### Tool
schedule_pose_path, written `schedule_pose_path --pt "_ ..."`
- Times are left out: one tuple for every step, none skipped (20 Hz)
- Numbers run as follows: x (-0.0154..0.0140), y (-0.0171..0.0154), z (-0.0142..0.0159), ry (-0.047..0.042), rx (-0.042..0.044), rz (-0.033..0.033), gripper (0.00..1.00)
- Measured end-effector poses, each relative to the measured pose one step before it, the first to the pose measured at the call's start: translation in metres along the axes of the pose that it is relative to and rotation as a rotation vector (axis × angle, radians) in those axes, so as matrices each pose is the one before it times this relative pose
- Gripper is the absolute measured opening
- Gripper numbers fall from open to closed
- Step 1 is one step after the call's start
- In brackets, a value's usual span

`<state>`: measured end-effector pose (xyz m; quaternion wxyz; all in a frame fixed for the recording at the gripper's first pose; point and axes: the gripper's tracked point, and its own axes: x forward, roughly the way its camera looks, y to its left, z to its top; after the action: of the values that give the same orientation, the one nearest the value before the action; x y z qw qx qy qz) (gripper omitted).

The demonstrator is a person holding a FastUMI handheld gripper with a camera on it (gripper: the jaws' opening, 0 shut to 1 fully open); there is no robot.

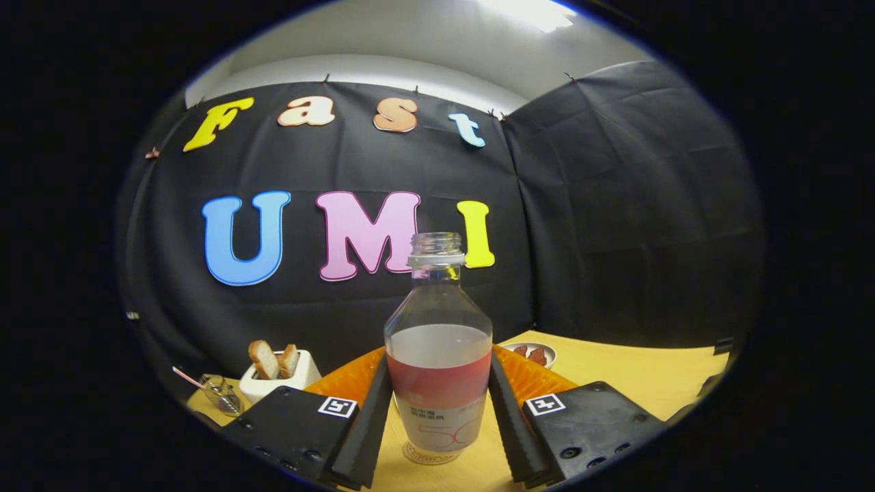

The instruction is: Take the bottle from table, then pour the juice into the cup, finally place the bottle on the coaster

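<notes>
The claw grips the bottle, one black finger pressed against each side of its labelled lower half. The hold sits low on the body, below the line of the reddish juice, which probably keeps the weight steady and leaves the neck free for pouring. The cap is off and the mouth is open, so the bottle is kept upright; any tilt now would spill.

The bottle's base is right over a round pale disc, which looks like the coaster, though I cannot tell whether the base touches it or hangs just above. That suggests the last step of the task, with letting go yet to come. No cup can be made out with certainty.

Behind the bottle lies an orange ribbed thing, perhaps a tray or basket, showing on both sides of it. To the bottle's left stands a white holder with slices of bread, and farther left a small glass jar. To the bottle's right and behind is a small dish with something reddish in it.

The desk is plain yellow wood, smooth and flat. Black cloth walls close it in, with a pale ceiling and a bright lamp above.
</notes>
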<state>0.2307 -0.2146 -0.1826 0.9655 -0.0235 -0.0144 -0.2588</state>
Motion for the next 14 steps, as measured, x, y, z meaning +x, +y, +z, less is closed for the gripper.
schedule_pose_path --pt "0.00564 0.00596 -0.01153 0.00682 -0.03148 0.00756 0.74" --pt "0.00315 0.00721 -0.01328 0.01241 -0.02833 0.00929 0.74" --pt "0.00291 0.00673 -0.0133 0.00832 -0.02102 0.01025 0.74" --pt "0.00691 0.00697 -0.0124 0.01343 -0.00838 0.01152 0.74" --pt "0.0041 0.00508 -0.01226 0.01454 0.00103 0.00737 0.75" --pt "0.00529 0.00504 -0.01093 0.01578 0.00587 0.00609 0.74" --pt "0.0053 0.00386 -0.01035 0.01477 0.00237 0.00317 0.74" --pt "0.00418 0.00173 -0.01101 0.01107 -0.00373 -0.00158 0.74" --pt "0.00317 0.00092 -0.00952 0.00823 -0.0067 -0.00155 0.75" --pt "0.0011 -0.00199 -0.00686 0.0057 -0.00845 -0.00415 0.75" --pt "0.00272 -0.00049 -0.00788 0.00817 -0.00427 0.00235 0.75" --pt "0.00394 0.00118 -0.00536 0.01001 -0.00221 0.00528 0.75" --pt "0.00097 0.00166 -0.00458 0.00746 0.00054 0.00495 0.75" --pt "0.0019 0.00037 -0.00673 0.00675 0.00258 0.00318 0.75"
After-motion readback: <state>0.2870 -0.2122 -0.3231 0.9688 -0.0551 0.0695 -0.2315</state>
